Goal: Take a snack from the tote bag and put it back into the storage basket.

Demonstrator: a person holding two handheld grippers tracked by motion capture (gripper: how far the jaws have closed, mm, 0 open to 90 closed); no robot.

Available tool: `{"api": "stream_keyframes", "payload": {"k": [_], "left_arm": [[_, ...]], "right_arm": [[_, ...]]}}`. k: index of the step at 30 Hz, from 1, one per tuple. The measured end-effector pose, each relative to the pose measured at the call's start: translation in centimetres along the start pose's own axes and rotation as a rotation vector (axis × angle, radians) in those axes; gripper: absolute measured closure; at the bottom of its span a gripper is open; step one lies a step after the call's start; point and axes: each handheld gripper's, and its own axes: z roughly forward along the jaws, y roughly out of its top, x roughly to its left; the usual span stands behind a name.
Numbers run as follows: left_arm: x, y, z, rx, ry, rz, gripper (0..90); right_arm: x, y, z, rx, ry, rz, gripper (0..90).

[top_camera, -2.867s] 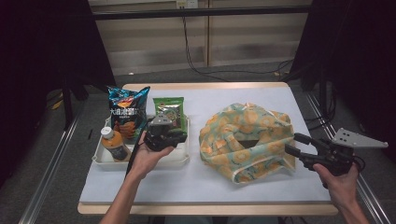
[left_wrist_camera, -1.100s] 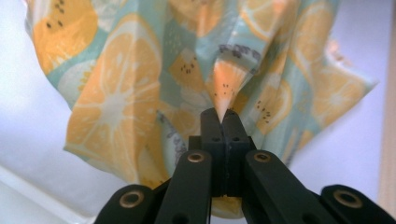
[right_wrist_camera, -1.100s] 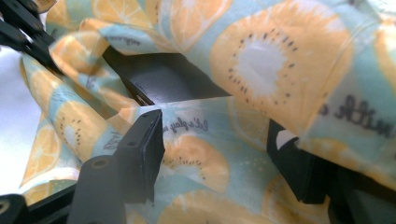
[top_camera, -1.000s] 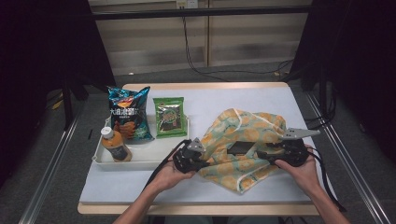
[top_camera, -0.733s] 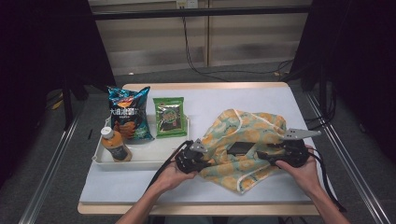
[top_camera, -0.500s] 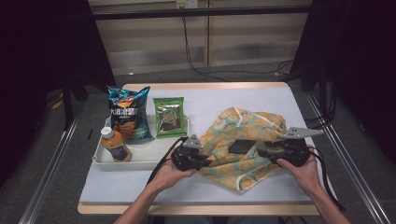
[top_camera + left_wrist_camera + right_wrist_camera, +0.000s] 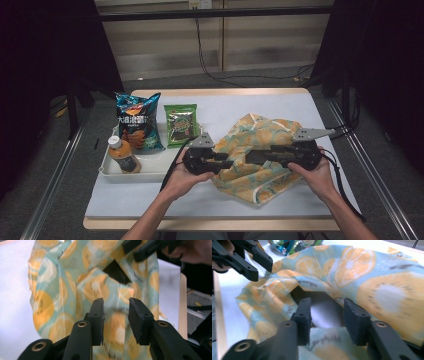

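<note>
A cloth bag (image 7: 260, 145) printed with orange and kiwi slices lies crumpled on the white table, its dark mouth (image 7: 319, 307) gaping. My left gripper (image 7: 227, 162) hovers at the bag's left edge. Its jaws have just been opening and stand apart, with the fabric (image 7: 100, 287) behind them and nothing pinched. My right gripper (image 7: 250, 156) reaches in from the right toward the mouth. Its jaws have just been closing, but the pads (image 7: 303, 315) stand clear of the cloth. In the left gripper view the bag's mouth (image 7: 117, 273) shows ahead.
A white tray (image 7: 150, 172) at the left holds a blue chip bag (image 7: 136, 125), a green snack packet (image 7: 181, 125) and a capped bottle (image 7: 122, 156). The table's wooden edge (image 7: 210, 222) runs along the front. A cable (image 7: 345, 185) trails from the right gripper.
The left gripper came from over the tray to the bag's left edge, then rose slightly and opened. The right gripper moved left to the bag's mouth and narrowed its jaws.
</note>
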Motion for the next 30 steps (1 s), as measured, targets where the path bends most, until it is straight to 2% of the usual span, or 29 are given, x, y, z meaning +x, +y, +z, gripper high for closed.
{"api": "stream_keyframes", "payload": {"k": [1, 2, 5, 7, 9, 10, 12, 13, 15, 16, 17, 18, 20, 22, 24, 30], "left_arm": [[0.1, 0.2, 0.3, -0.001, 0.018, -0.002, 61.1], [0.3, 0.4, 0.6, -0.020, -0.009, -0.021, 61.2], [0.6, 0.9, 1.4, -0.018, 0.001, -0.021, 60.0], [0.7, 1.2, 2.0, -0.028, -0.009, -0.051, 56.4], [0.5, 1.3, 2.9, -0.007, 0.001, -0.047, 54.0], [0.5, 1.3, 3.4, 0.012, 0.012, -0.030, 52.5], [0.7, 1.1, 4.2, 0.034, 0.034, -0.049, 52.0], [0.8, 0.8, 4.5, 0.044, 0.043, -0.041, 55.3], [0.8, 0.4, 4.7, 0.078, 0.060, -0.013, 72.3], [1.0, 0.3, 4.6, 0.065, 0.046, -0.029, 82.0], [1.2, 0.2, 4.4, 0.077, 0.050, -0.027, 88.0], [1.3, 0.2, 4.1, 0.090, 0.054, -0.013, 90.0], [1.4, 0.0, 3.6, 0.100, 0.069, -0.010, 90.0], [1.7, -0.2, 3.1, 0.112, 0.105, -0.010, 90.0], [2.0, -0.7, 2.8, 0.125, 0.114, -0.014, 90.0], [2.5, -1.8, 3.1, 0.205, 0.147, -0.012, 90.0]], "right_arm": [[-0.1, 0.1, 0.4, 0.007, -0.002, -0.004, 52.9], [-0.2, 0.2, 0.8, 0.017, -0.008, -0.006, 50.9], [-0.5, 0.3, 2.0, 0.032, -0.004, -0.005, 46.4], [-0.6, 0.0, 2.7, 0.047, 0.004, -0.012, 43.5], [-0.6, -0.3, 3.3, 0.073, 0.004, -0.031, 38.1], [-0.5, -0.3, 3.4, 0.069, 0.005, -0.034, 36.0], [-0.4, -0.2, 3.5, 0.069, 0.028, -0.033, 30.9], [-0.3, -0.2, 3.6, 0.074, 0.019, -0.039, 27.4], [-0.2, -0.1, 3.8, 0.089, 0.019, -0.063, 25.4], [-0.2, -0.1, 3.9, 0.103, 0.012, -0.070, 24.4], [-0.3, -0.2, 4.1, 0.111, 0.012, -0.074, 22.7], [-0.4, -0.4, 4.3, 0.118, 0.017, -0.077, 21.0], [-0.4, -0.5, 4.6, 0.132, 0.011, -0.080, 19.0], [-0.3, -0.6, 4.9, 0.141, 0.012, -0.094, 18.6], [-0.2, -0.7, 5.2, 0.144, 0.007, -0.102, 17.5], [0.1, -0.9, 5.5, 0.163, -0.002, -0.136, 17.4]]}}
